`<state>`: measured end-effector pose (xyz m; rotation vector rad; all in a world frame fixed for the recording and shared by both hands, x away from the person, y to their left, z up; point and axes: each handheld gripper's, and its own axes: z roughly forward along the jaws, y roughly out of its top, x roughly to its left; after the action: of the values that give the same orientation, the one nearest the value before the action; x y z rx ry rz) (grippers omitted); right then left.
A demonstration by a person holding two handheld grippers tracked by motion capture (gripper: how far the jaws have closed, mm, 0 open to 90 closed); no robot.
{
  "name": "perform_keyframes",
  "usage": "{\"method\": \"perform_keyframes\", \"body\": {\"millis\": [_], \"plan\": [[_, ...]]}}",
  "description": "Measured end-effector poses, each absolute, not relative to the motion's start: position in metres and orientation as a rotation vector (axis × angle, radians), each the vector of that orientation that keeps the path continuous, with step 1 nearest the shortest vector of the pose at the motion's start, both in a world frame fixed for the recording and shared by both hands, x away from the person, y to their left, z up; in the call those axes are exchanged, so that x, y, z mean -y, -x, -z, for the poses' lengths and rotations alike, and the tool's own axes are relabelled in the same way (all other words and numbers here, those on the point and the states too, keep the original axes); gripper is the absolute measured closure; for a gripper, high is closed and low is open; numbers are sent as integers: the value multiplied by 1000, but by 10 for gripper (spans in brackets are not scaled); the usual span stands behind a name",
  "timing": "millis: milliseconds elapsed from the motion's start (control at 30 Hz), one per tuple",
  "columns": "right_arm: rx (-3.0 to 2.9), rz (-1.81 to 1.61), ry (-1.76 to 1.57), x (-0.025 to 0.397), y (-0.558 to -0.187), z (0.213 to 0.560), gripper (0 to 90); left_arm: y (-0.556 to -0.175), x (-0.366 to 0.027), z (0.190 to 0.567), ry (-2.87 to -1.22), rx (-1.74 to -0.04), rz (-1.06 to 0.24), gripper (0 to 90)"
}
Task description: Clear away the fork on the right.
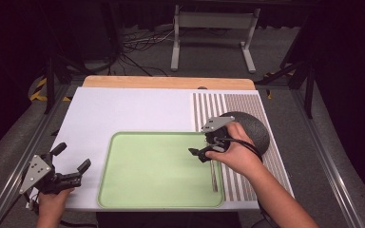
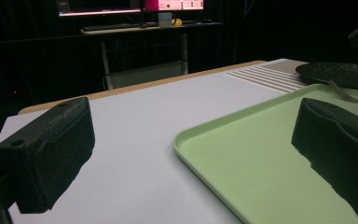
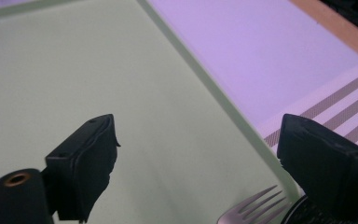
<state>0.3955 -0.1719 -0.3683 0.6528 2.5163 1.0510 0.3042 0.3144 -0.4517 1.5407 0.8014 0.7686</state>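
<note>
My surface (image 1: 123, 109) is a white board over wood; on it I see a green tray (image 1: 157, 199), a striped mat (image 1: 247, 102) and a dark plate (image 1: 256, 128).

Tray (image 1: 147, 166): pale green, plain, no pattern.
Worktop (image 1: 123, 111): white sheet over most of it, with a light wood strip showing along the far edge.
Mat (image 1: 247, 102): narrow stripes, grey-brown and white, running away from the person.
Plate (image 1: 253, 128): dark grey to black, finely speckled.
Fork (image 3: 256, 207): silver metal, shiny on the tines.
Left gripper (image 1: 71, 166): black jaws, grey three-cornered plate on top.
Right gripper (image 1: 198, 153): black jaws, grey plate on top, black cable.
Screens (image 2: 130, 5): glowing pink and white in the dark behind.
Floor (image 1: 209, 52): grey carpet.
</note>
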Motion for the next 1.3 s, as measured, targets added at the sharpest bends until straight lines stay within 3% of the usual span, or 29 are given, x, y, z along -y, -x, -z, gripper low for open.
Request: {"method": "perform_keyframes", "body": {"millis": [567,1300], "plan": [[-2357,-1250,-606,216,-374,357,93,-304,-314,452,-1538,-801,-770,0],[-2155,-1412,-664,294,-355,383,92,-304,-314,452,-1539,-803,-767,0]]}}
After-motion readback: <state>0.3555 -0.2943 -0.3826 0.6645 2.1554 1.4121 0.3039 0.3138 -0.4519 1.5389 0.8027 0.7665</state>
